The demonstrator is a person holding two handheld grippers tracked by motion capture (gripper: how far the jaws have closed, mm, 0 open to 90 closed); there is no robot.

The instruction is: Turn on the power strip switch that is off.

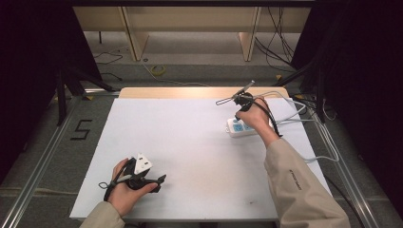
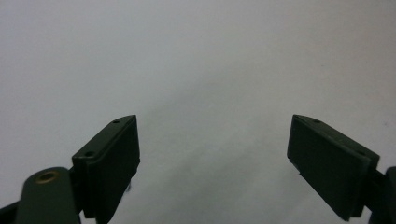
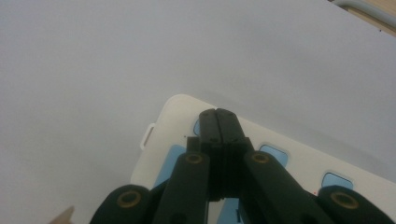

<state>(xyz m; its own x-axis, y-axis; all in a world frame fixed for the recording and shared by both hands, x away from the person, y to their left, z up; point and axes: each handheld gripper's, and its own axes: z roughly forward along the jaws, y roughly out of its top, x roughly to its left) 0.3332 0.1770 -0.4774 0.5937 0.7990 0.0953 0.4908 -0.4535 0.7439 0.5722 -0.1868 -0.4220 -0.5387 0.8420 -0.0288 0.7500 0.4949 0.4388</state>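
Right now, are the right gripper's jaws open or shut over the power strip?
Shut. In the right gripper view, the right gripper has its two black jaws pressed flat together with nothing between them, tips over the white power strip.

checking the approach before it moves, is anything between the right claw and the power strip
Nothing visible stands between them. The right claw, jaws pressed shut with nothing in them, sits directly over the white power strip near its end; whether the tips touch it cannot be told. The table around the strip is bare.

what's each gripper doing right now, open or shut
left gripper: open, nothing between its jaws.
right gripper: shut, empty, tips over the white power strip.
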